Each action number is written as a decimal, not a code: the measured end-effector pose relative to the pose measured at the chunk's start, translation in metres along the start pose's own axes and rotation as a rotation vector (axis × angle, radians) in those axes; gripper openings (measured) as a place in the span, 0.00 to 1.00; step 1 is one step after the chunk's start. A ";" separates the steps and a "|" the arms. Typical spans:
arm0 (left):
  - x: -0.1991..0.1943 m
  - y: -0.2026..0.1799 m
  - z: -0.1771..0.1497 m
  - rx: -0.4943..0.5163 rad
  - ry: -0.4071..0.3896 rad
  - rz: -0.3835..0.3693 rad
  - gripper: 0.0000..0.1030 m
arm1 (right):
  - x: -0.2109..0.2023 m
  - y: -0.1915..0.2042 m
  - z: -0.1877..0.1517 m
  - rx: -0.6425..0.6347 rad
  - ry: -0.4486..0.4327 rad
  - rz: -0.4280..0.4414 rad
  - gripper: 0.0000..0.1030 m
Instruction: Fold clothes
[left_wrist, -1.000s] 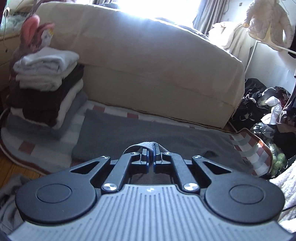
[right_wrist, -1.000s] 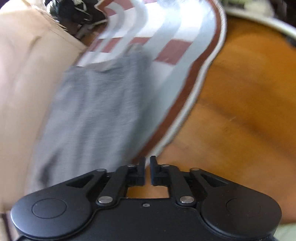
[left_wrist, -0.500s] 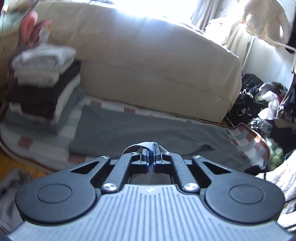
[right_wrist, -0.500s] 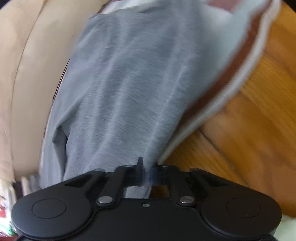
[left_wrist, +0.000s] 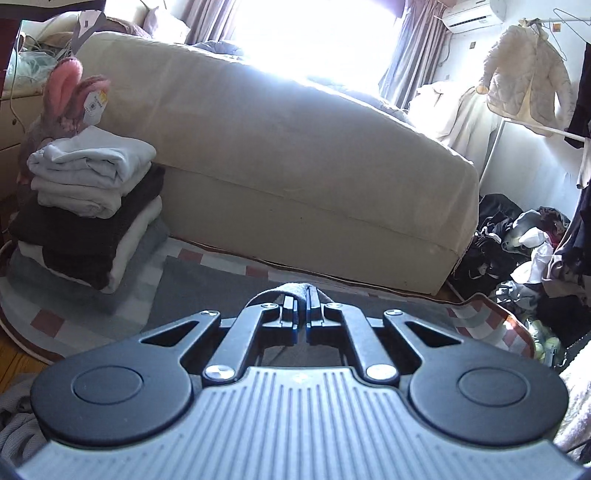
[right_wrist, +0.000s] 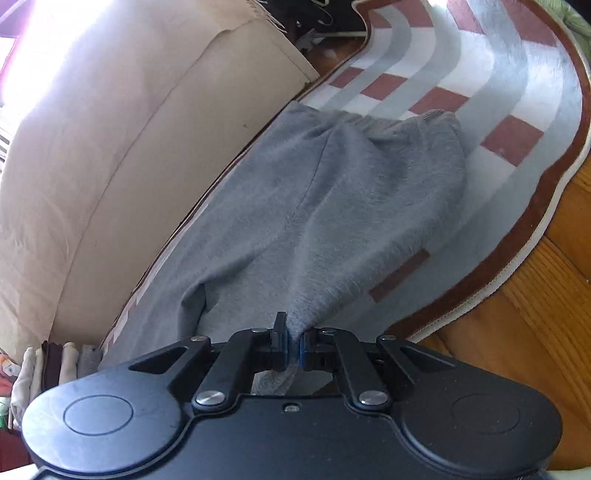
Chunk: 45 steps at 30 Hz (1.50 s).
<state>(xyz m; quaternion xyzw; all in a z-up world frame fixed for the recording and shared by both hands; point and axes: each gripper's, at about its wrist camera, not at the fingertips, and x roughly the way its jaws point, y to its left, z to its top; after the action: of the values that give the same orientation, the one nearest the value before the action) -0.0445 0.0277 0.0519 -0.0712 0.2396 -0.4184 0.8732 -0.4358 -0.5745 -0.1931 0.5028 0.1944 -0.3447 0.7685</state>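
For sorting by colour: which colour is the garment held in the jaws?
Plain grey garment; the right wrist view shows it best.

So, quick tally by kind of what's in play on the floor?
Claws: 2 (left claw, right claw, both pinching the garment)
Grey garment: 1
Folded stack: 1
Rug: 1
Total: 5

Grey trousers (right_wrist: 332, 206): soft brushed fleece, matt, faintly fuzzy nap. Rug (right_wrist: 517, 85): short-pile cloth, matt, with a stitched brown border. Floor (right_wrist: 546, 295): glossy varnished wood planks. Sofa (left_wrist: 295, 155): cream woven cloth cover, matt, creased. Folded stack (left_wrist: 85, 206): thick knit and fleece cloth. Right gripper (right_wrist: 293, 347): matt black plastic with bright metal rivets.
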 end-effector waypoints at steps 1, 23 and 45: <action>-0.001 -0.001 0.000 0.010 -0.006 -0.003 0.03 | -0.001 0.002 0.001 -0.005 -0.005 0.007 0.07; 0.242 0.072 0.046 0.125 -0.160 0.433 0.03 | 0.102 0.189 0.137 -0.266 -0.153 0.022 0.08; 0.382 0.164 0.038 -0.042 0.084 0.502 0.03 | 0.218 0.239 0.168 -0.219 0.054 -0.310 0.08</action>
<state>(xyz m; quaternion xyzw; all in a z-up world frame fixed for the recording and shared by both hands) 0.2922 -0.1627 -0.1055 -0.0103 0.2947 -0.1859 0.9373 -0.1207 -0.7386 -0.1112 0.3892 0.3264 -0.4221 0.7508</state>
